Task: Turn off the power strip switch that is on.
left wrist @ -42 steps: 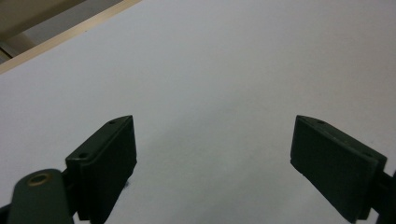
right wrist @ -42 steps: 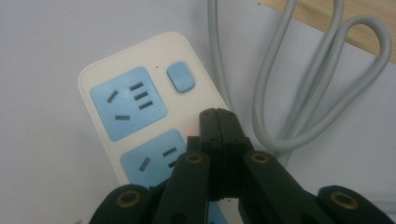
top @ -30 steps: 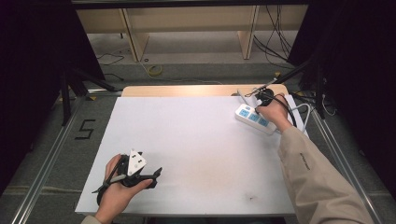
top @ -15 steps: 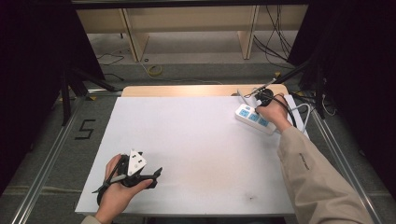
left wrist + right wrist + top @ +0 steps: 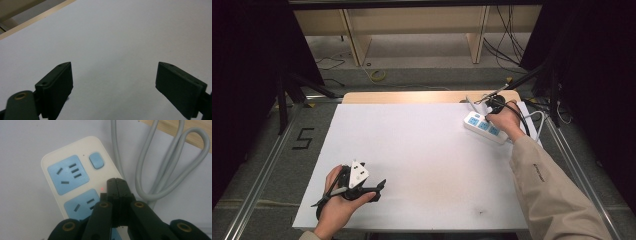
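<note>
Your right gripper [image 5: 117, 181] has its jaws pressed flat together with nothing between them. In the right gripper view their tips sit over the white power strip [image 5: 75, 180], just beside a small red indicator light [image 5: 102, 188] and below the blue rocker switch [image 5: 96, 160]; whether the tips actually touch the casing cannot be told. Two blue socket panels show on the strip, one clear of the jaws and one partly hidden behind them. The strip's grey cable [image 5: 155, 170] lies in loops on the bench just beside it, toward the wooden edge.

From the high view, the power strip [image 5: 484, 127] lies near the far right corner of the white bench [image 5: 422, 150], set at an angle to the edges, and your right hand [image 5: 507, 119] holds the right gripper [image 5: 488, 102] over the strip's far end.

Your left gripper [image 5: 379, 186] is near the bench's near left corner, well apart from the strip, gripped in your left hand [image 5: 338, 202] and pointing across the bench toward its right edge. In the left gripper view the left gripper [image 5: 114, 82] has its jaws spread wide with only bare white surface between them; it holds nothing.
</note>
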`<act>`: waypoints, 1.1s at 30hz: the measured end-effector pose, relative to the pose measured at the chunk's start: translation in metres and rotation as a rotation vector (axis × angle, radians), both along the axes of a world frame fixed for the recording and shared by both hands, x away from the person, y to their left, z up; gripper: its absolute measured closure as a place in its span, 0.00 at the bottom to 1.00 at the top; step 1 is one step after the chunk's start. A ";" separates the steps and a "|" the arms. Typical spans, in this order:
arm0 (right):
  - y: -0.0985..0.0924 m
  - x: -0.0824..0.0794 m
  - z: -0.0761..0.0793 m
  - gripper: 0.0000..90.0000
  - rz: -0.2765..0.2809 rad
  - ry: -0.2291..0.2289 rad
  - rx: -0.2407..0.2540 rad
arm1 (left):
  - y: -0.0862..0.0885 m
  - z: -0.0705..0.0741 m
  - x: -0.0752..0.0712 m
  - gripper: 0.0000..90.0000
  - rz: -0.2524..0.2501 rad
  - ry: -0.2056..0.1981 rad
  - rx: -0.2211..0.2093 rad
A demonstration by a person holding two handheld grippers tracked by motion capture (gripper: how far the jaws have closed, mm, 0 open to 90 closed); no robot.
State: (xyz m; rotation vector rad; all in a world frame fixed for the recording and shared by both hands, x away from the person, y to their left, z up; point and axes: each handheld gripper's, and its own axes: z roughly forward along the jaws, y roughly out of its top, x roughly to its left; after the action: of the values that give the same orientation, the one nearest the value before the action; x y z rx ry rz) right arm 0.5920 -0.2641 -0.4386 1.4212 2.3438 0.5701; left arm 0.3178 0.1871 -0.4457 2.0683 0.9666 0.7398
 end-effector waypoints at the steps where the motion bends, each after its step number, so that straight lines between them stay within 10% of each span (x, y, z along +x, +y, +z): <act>1: 0.000 0.000 0.000 1.00 0.000 0.000 -0.001 | 0.000 0.000 0.000 0.16 0.000 0.001 0.000; 33: -0.003 -0.006 0.001 1.00 -0.022 -0.046 -0.025 | -0.001 0.000 0.000 0.16 0.000 0.000 -0.001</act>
State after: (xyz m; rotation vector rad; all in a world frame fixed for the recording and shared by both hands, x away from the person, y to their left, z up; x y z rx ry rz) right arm 0.5861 -0.2676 -0.4375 1.4066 2.2888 0.5590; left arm 0.3183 0.1866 -0.4453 2.0672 0.9670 0.7390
